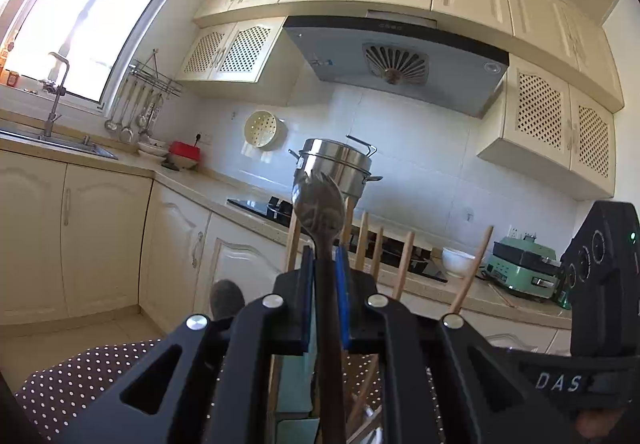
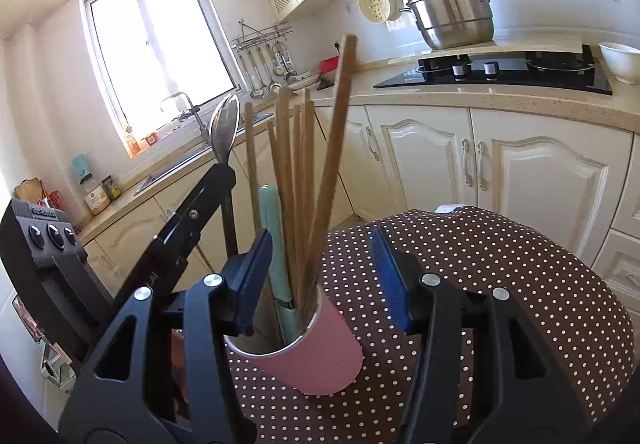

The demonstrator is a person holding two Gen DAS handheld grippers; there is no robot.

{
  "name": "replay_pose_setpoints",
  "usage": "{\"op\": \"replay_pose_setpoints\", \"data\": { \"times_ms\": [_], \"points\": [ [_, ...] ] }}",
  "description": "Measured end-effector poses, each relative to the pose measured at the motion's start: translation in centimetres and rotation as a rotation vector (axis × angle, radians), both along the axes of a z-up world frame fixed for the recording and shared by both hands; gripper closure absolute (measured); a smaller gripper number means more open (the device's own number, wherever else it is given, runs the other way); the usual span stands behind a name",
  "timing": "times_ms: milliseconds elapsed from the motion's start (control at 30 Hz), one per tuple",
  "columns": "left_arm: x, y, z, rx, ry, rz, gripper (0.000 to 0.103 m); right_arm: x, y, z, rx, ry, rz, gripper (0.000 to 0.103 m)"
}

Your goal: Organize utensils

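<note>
while the left gripper [image 1: 325, 264] clamps a spork [image 1: 318, 200] upright beside the pink cup [image 2: 308, 352] of chopsticks [image 2: 298, 172] on the dotted cloth [image 2: 480, 284], right gripper [image 2: 320, 276] gapes wide around the cup; next, likely lowering the spork in.

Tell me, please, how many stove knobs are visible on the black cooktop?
2: both sit side by side at the front middle of the cooktop, one knob left, the other knob right. None seem hidden.
</note>
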State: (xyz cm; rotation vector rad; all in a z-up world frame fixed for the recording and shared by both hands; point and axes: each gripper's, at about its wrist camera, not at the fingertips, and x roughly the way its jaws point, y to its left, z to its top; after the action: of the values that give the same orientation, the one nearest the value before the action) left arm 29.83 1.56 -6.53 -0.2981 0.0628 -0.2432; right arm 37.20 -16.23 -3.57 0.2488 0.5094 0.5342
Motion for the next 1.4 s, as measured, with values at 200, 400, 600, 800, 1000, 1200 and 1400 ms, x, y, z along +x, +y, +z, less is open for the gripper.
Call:
{"op": "replay_pose_setpoints", "data": {
  "times_ms": [200,400,600,800,1000,1200,1400],
  "points": [
    [-0.2,-0.4,-0.7,0.041,0.036,0.005,0.093,0.0,0.0,-0.5,-0.025,0.000,-0.018,0.051],
    [-0.9,-0.1,-1.5,0.049,0.074,0.000,0.093,-0.4,-0.2,-0.4,-0.009,-0.009,-0.026,0.066],
    [-1.5,-0.2,-2.2,0.061,0.114,-0.002,0.092,-1.2,0.0,0.4,-0.015,-0.039,-0.035,0.088],
    [-2.1,0.2,-2.5,0.042,0.159,-0.005,0.090,-1.9,1.4,0.8,-0.056,-0.055,-0.021,0.094],
    [-2.8,1.4,-1.9,0.006,0.199,-0.017,0.071,-2.1,2.2,0.5,-0.084,-0.052,-0.013,0.094],
    [-3.6,1.8,-1.3,0.010,0.218,0.015,0.057,-2.0,3.0,0.0,-0.098,-0.009,0.013,0.095],
    [-4.9,2.3,0.1,0.052,0.247,0.082,0.041,-3.0,2.5,0.3,-0.068,0.001,0.012,0.094]
  ]
}}
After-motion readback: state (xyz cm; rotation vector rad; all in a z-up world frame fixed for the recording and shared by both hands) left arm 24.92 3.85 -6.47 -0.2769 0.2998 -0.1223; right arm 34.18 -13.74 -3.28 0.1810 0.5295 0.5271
